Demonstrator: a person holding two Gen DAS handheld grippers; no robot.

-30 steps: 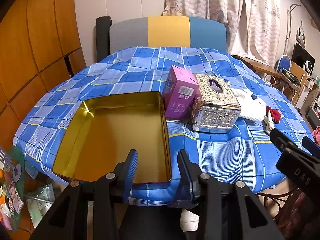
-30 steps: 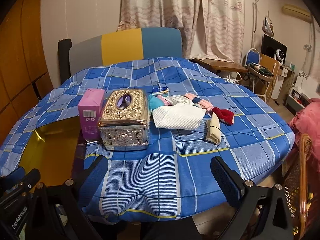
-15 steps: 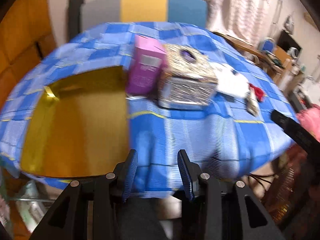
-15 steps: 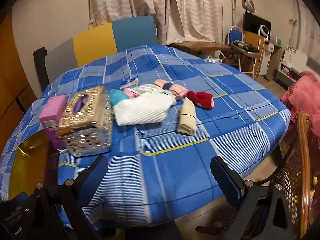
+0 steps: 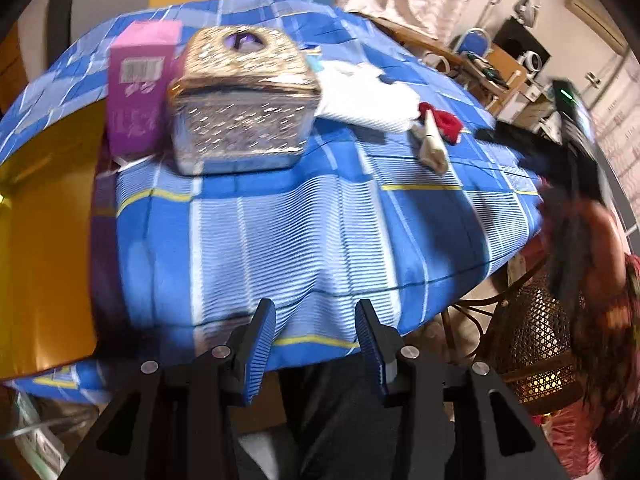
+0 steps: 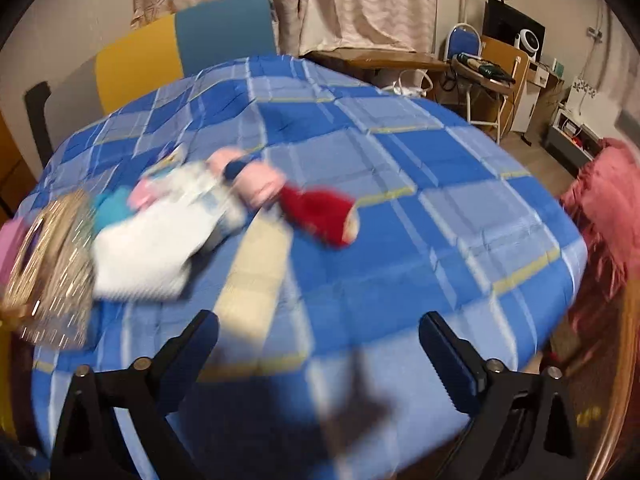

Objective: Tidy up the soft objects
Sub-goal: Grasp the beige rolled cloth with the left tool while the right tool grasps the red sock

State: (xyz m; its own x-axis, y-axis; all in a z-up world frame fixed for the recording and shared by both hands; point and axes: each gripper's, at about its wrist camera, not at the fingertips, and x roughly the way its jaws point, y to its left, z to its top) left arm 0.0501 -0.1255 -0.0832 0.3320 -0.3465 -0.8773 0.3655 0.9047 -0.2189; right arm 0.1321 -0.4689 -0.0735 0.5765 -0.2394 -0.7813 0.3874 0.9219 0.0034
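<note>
Soft items lie on the blue checked tablecloth (image 6: pixel 420 184): a white cloth (image 6: pixel 160 240), a beige roll (image 6: pixel 256 276), a red sock (image 6: pixel 320 212), a pink piece (image 6: pixel 256 180) and a teal piece (image 6: pixel 114 208). The white cloth (image 5: pixel 360 96), beige roll (image 5: pixel 430 146) and red sock (image 5: pixel 446 124) also show in the left wrist view. My right gripper (image 6: pixel 320 344) is open wide and empty, above the table's near edge just short of the beige roll. My left gripper (image 5: pixel 316 332) is open and empty at the table's front edge. The gold tin tray (image 5: pixel 44 248) sits at the left.
A silver ornate tissue box (image 5: pixel 244 108) and a pink carton (image 5: pixel 140 88) stand between the tray and the soft items. A multicoloured chair (image 6: pixel 180 52) stands behind the table. A wicker chair (image 5: pixel 536 340) and pink fabric (image 6: pixel 604 208) are at the right.
Both grippers have swung right and moved closer to the table. The right view now faces the soft items up close; the left view has shifted off the tray toward the tissue box.
</note>
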